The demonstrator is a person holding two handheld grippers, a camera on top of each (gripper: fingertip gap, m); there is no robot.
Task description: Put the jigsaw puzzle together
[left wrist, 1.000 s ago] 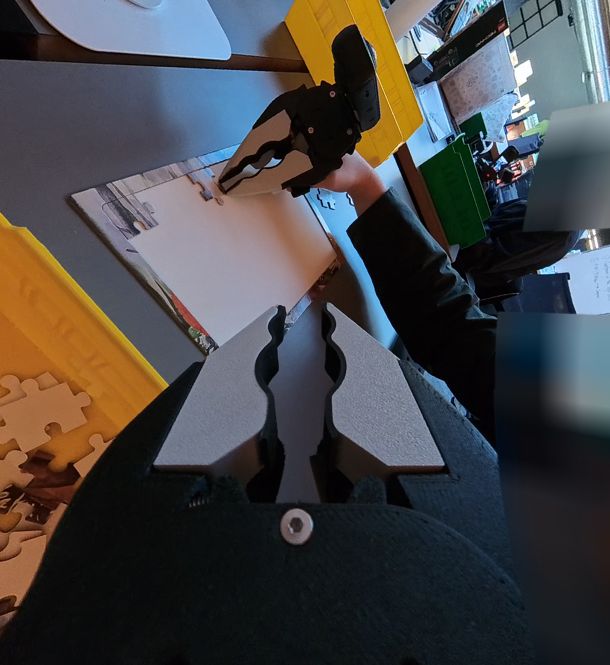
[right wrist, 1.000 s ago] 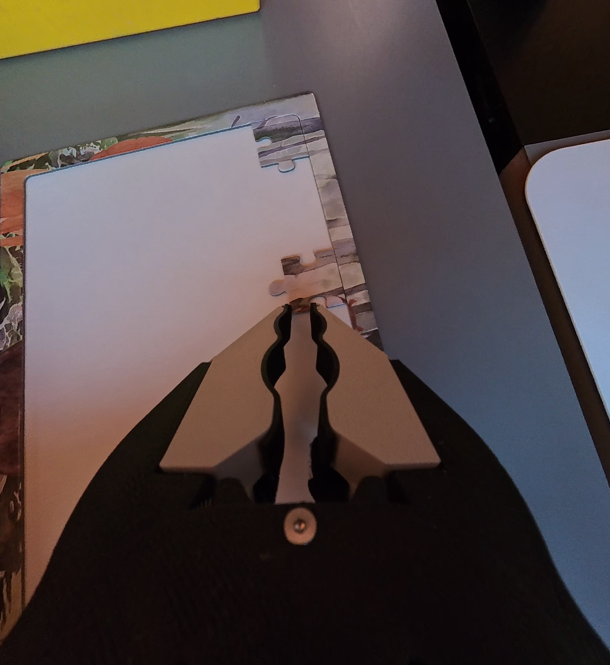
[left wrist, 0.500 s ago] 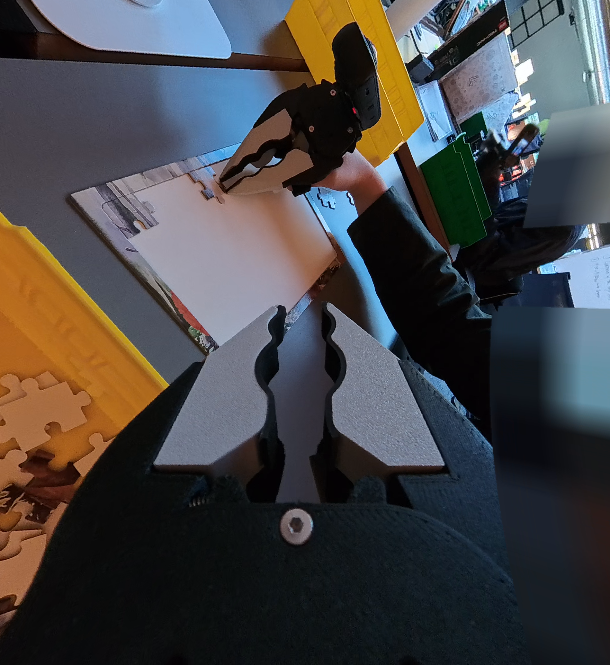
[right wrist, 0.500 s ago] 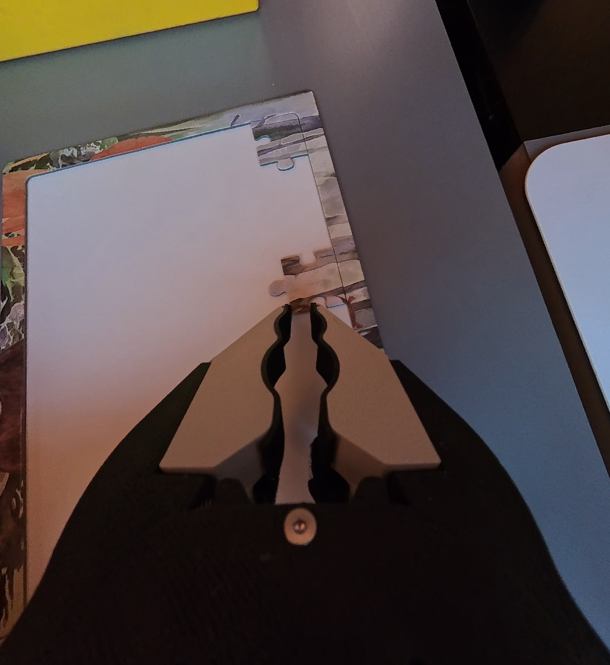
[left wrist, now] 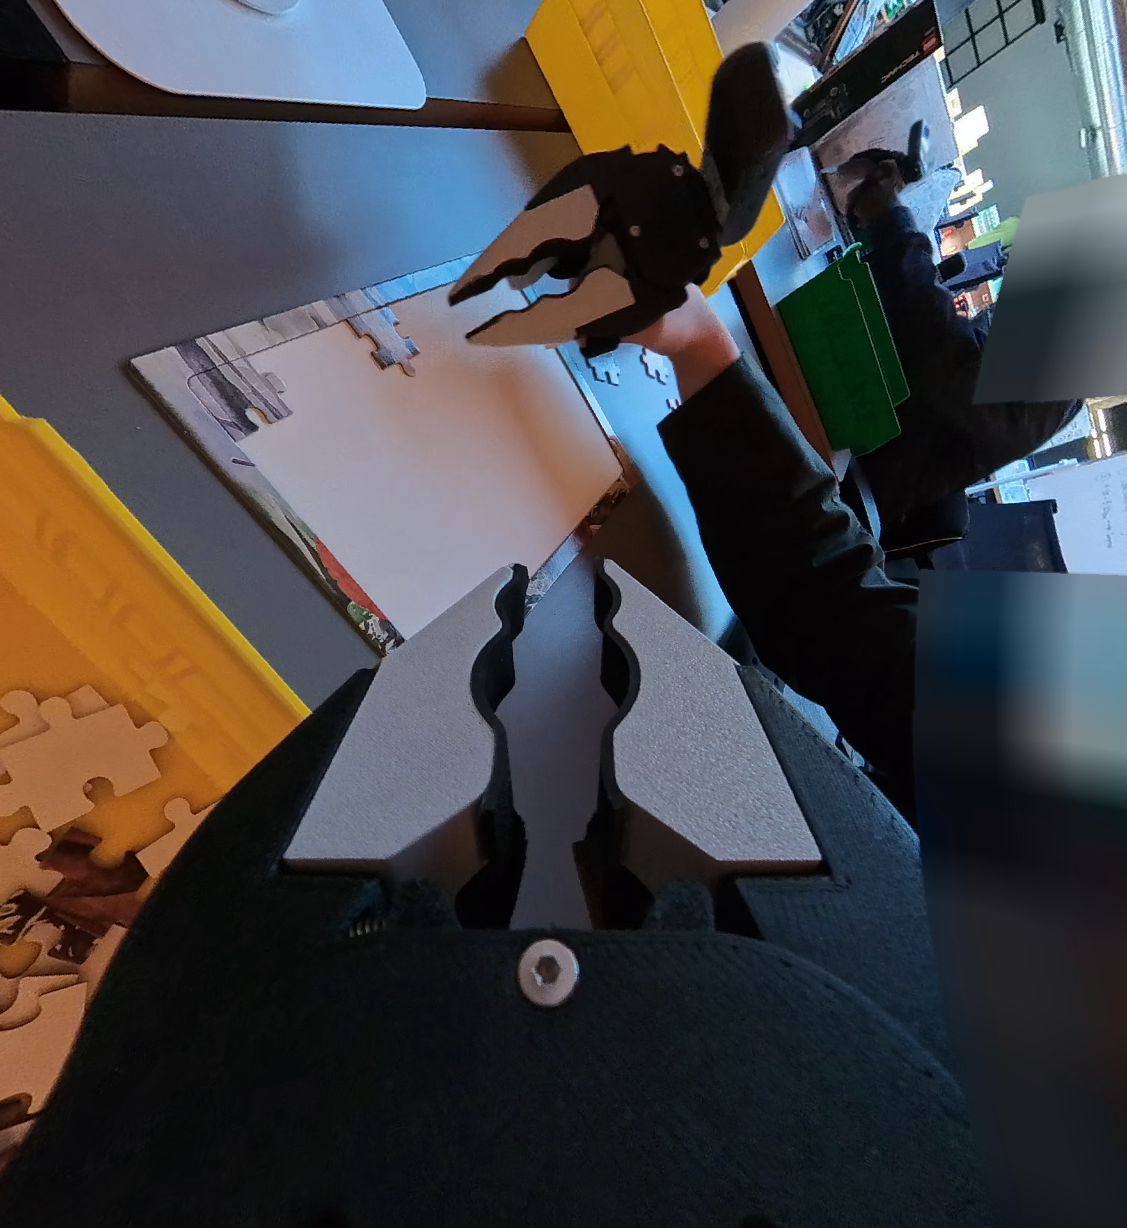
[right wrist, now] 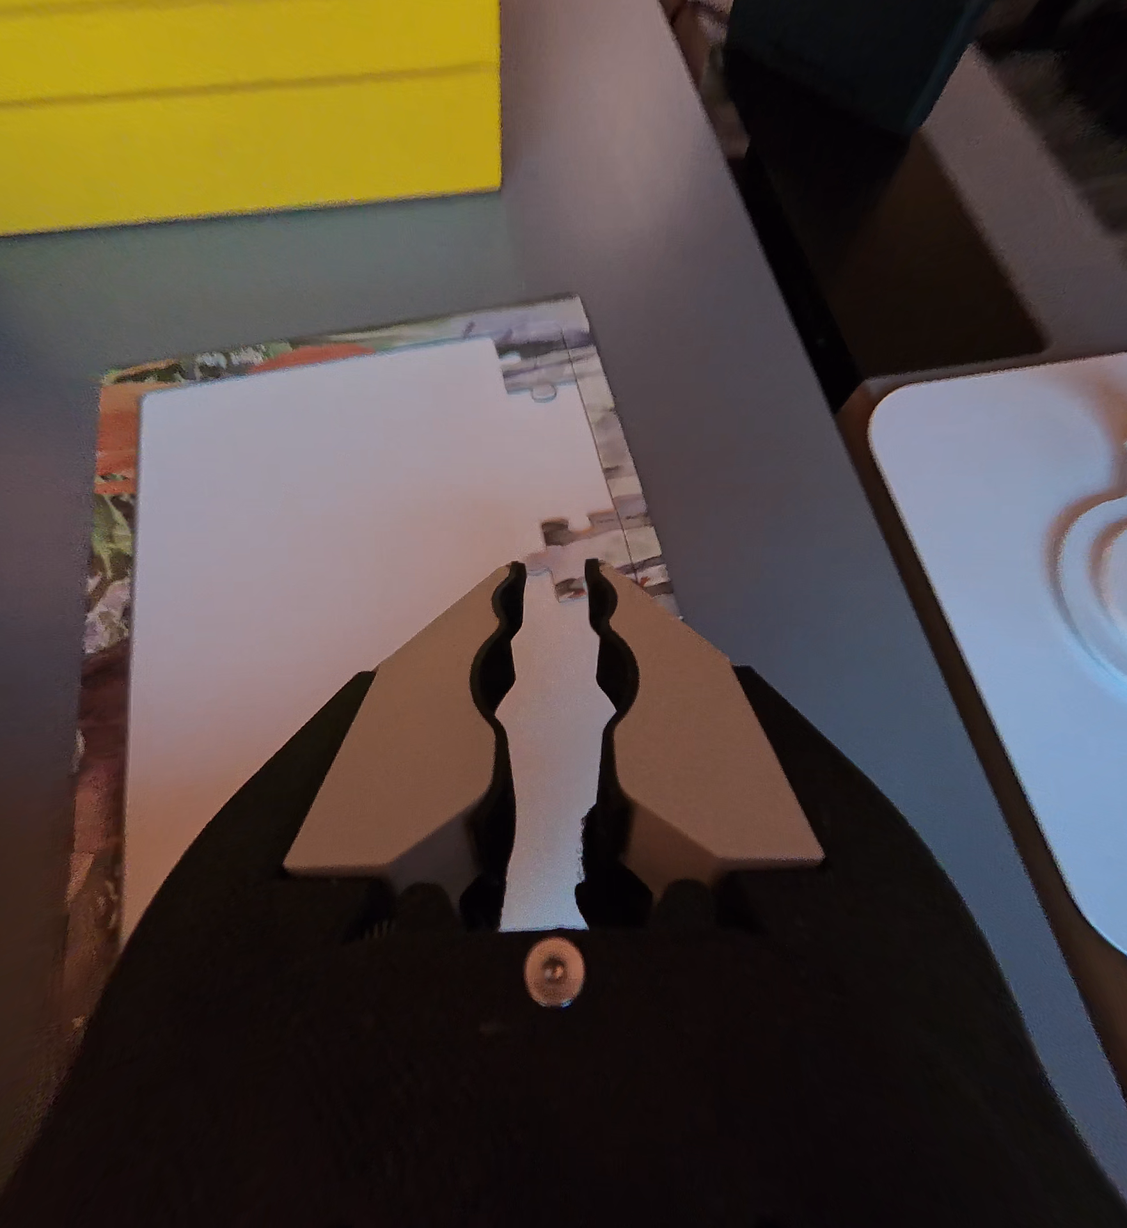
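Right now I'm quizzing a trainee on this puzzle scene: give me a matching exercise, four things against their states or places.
Things:
1. right gripper
2. left gripper
3. placed puzzle piece
4. loose puzzle pieces

States:
A. lying in the yellow bin
B. open, lifted above the puzzle board
C. seated at the board's edge
D. open, empty, near the board's corner

Pairs: 1-B, 2-D, 3-C, 4-A

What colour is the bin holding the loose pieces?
Yellow. The bin with loose pieces shows best in the left wrist view.
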